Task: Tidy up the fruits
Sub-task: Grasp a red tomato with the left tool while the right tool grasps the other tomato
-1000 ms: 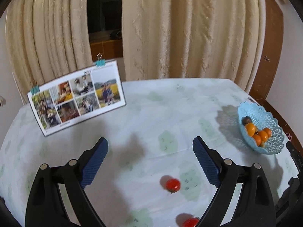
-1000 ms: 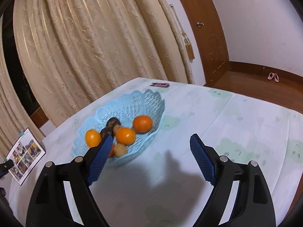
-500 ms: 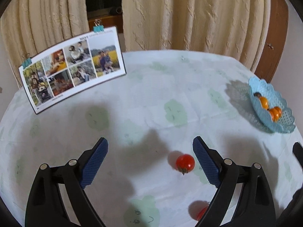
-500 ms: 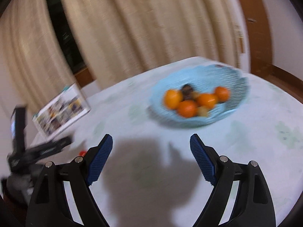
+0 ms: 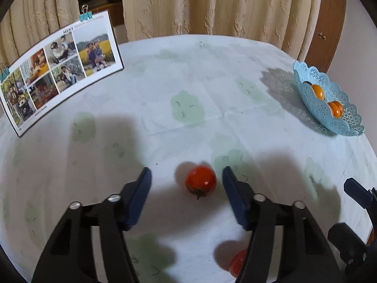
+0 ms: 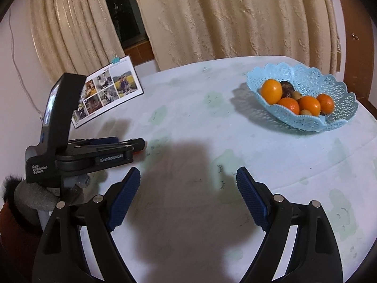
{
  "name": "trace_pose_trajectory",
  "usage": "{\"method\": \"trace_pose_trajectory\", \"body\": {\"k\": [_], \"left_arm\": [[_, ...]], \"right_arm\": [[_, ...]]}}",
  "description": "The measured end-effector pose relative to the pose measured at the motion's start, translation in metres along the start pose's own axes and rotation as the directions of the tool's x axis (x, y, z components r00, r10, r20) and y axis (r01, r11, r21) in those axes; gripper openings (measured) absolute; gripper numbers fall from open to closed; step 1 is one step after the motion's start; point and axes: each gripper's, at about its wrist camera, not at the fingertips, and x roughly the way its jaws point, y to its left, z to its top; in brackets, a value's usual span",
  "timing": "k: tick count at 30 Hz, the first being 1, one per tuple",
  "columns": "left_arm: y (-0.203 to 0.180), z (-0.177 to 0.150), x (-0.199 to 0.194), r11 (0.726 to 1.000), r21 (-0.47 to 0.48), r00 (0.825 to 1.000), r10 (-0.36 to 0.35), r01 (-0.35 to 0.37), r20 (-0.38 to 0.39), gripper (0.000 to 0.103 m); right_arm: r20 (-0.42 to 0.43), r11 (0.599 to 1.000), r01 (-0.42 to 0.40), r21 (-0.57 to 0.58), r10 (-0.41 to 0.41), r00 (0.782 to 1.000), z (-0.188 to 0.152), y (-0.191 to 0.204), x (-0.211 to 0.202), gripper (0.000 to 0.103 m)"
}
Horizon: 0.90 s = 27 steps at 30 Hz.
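A red tomato (image 5: 200,182) lies on the white tablecloth between the blue pads of my left gripper (image 5: 186,179), which is open and low over the table; the pads do not touch it. A second red tomato (image 5: 238,263) lies nearer, partly hidden behind the right finger. The blue lace basket (image 5: 339,118) with oranges stands at the far right; in the right wrist view the basket (image 6: 304,121) holds several oranges (image 6: 272,90) and a dark fruit. My right gripper (image 6: 187,182) is open and empty over bare cloth. The left gripper (image 6: 132,145) shows at its left.
A photo calendar (image 5: 59,70) stands at the back left of the table, also in the right wrist view (image 6: 108,89). Cream curtains hang behind the table. The table edge curves close behind the basket. The right gripper's body (image 5: 353,212) shows at the lower right.
My left gripper has come down and forward so the tomato now lies between its pads, and its jaws have narrowed. My right gripper has swung left, away from the basket.
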Motion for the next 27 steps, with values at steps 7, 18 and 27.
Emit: {"method": "trace_pose_trajectory", "body": {"k": [7,18,27], "left_arm": [[-0.002,-0.003,0.003,0.999,0.005,0.999,-0.032,0.032,-0.008,0.027],[0.027,0.011,-0.048,0.997,-0.070,0.991,0.034,-0.025,0.126,0.027],[0.053,0.013,-0.067,0.986,-0.151,0.981,0.102,-0.077,0.166,0.027]], "right_arm": [[-0.022,0.999,-0.020,-0.035,0.019,1.000,-0.001,0.008,0.003,0.085],[-0.062,0.991,-0.059,-0.120,0.052,0.997,-0.004,0.034,0.010,0.085],[-0.179,0.966,-0.132,-0.223,0.092,0.980,-0.008,0.072,0.038,0.077]]}}
